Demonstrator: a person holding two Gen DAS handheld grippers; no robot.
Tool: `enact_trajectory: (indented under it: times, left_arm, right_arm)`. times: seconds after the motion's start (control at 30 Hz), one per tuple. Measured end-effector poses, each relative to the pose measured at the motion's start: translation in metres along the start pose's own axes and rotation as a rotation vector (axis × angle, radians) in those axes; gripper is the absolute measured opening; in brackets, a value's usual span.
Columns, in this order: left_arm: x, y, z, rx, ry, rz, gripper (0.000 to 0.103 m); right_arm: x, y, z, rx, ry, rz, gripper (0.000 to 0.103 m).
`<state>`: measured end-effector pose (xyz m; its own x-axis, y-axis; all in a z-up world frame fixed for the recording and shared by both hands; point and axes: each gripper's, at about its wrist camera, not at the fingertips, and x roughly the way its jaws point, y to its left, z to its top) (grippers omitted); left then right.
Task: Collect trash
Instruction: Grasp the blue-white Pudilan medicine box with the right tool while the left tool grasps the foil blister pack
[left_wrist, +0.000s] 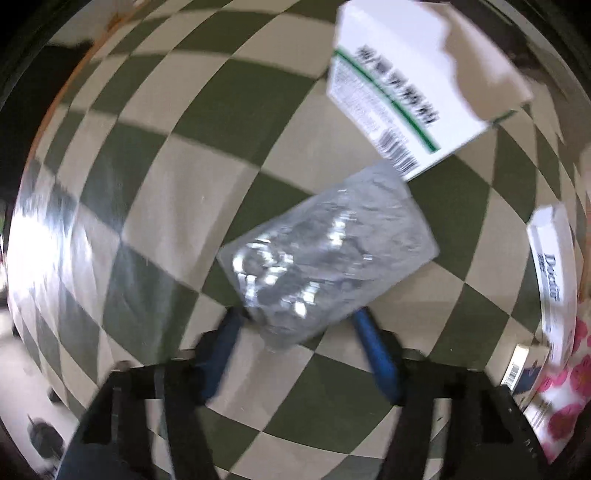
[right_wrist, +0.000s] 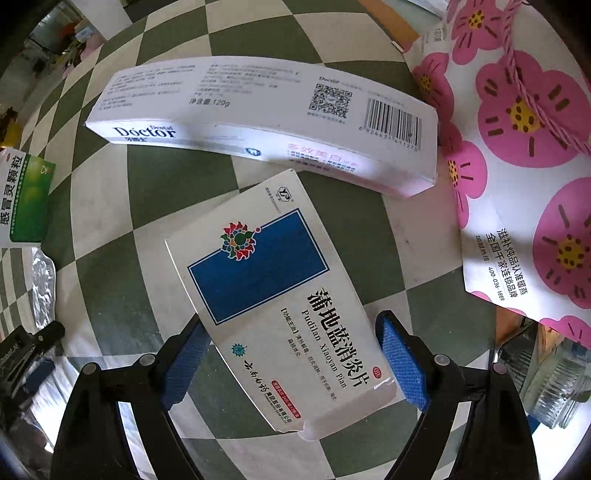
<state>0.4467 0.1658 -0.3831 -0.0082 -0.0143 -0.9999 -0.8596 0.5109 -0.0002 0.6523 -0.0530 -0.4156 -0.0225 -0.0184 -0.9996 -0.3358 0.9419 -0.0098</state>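
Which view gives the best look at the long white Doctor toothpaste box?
The right wrist view. The Doctor toothpaste box lies whole across the checkered cloth, its logo, QR code and barcode sharp, just beyond the blue-panelled medicine box. The left wrist view catches only a blurred, curved sliver of it at the right edge.

Checkered tablecloth (right_wrist: 110, 192), glass jar (right_wrist: 554, 384) at edge

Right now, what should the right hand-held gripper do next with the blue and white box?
Probably close. The right hand-held gripper is open, with a blue finger on each side of the medicine box, which lies on the checkered table. Closing should grip it for lifting.
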Motion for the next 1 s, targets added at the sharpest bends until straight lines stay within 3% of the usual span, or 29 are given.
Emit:
enact_trajectory:
  times: [0.13,0.3,0.33,0.4,0.6,0.63,0.77,0.9,1.0]
  left_arm:
    - [-0.011,-0.004,0.002,0.153,-0.011,-0.069,0.056]
    - [-0.046,-0.001,-0.008,0.416,-0.106,-0.070,0.056]
    - [-0.049,-0.002,-0.008,0.470,-0.118,-0.068,0.062]
    - [-0.047,-0.005,0.002,0.575,-0.141,-0.039,0.063]
    - [-0.007,-0.028,0.024,0.798,-0.026,0.029,0.065]
    - [-0.002,-0.030,0.024,0.819,-0.013,0.035,0.071]
    - [-0.002,-0.031,0.031,0.820,-0.012,0.033,0.072]
    - [-0.002,-0.034,0.041,0.805,-0.044,0.010,0.056]
    - [-0.004,-0.020,0.028,0.719,-0.012,-0.006,0.056]
  right_arm:
    - [0.002,-0.010,-0.002,0.017,0.018,0.043,0.091]
    - [0.005,-0.024,0.006,-0.009,0.058,0.080,0.091]
    - [0.005,-0.023,0.008,-0.023,0.060,0.078,0.091]
    - [0.007,-0.023,0.010,-0.041,0.058,0.067,0.091]
    - [0.011,-0.014,0.017,-0.081,0.070,0.057,0.091]
    - [0.012,-0.012,0.017,-0.085,0.074,0.053,0.091]
    - [0.015,-0.008,0.019,-0.104,0.083,0.038,0.092]
    - [0.013,-0.005,0.018,-0.118,0.063,0.027,0.088]
    - [0.008,0.000,0.006,-0.125,0.058,0.038,0.088]
